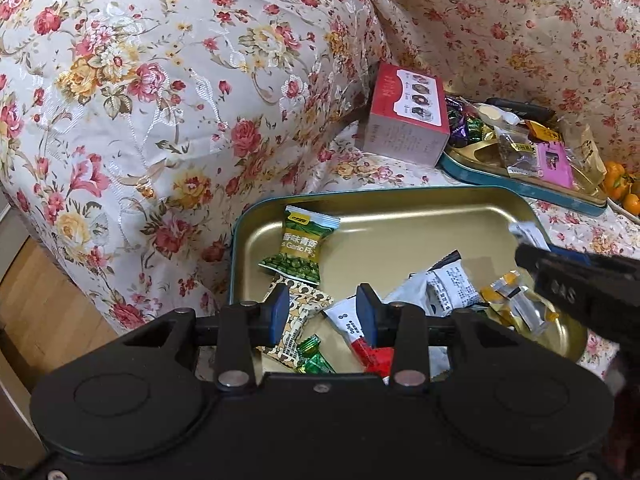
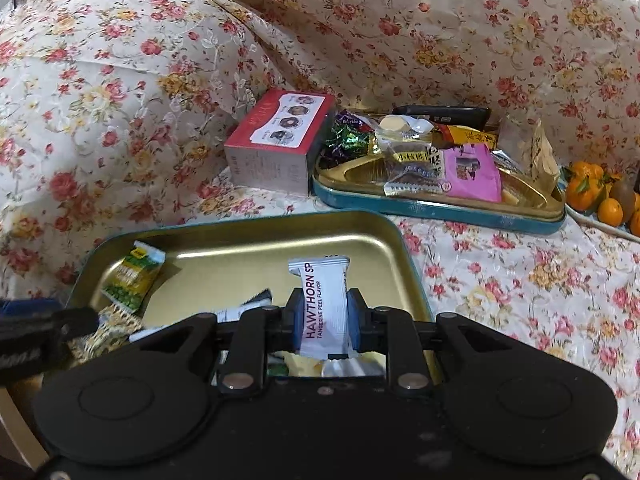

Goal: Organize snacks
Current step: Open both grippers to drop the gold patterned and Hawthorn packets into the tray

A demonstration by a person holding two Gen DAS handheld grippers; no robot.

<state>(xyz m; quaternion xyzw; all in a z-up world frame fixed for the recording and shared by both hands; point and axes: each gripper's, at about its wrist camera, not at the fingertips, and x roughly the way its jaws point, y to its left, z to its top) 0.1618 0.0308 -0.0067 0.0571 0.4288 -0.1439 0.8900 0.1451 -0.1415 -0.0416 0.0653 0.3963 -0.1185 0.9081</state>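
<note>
Floral cloth surrounds a gold tray [image 2: 384,240], centre frame; right gripper [image 2: 323,322] clamps a hawthorn packet [image 2: 322,300] above it for sorting; left gripper [image 1: 323,314] gapes empty.

– What are you working on there?
– You have a sofa seat under a floral cover [image 2: 520,280]. The near gold tin tray [image 2: 404,248] lies directly on it.
– And behind that tray?
– You see a red box [image 2: 276,140] flat on the cover, just beside a second teal-rimmed tray [image 2: 440,210]. At the far right, oranges [image 2: 592,192] sit near that tray's end.
</note>
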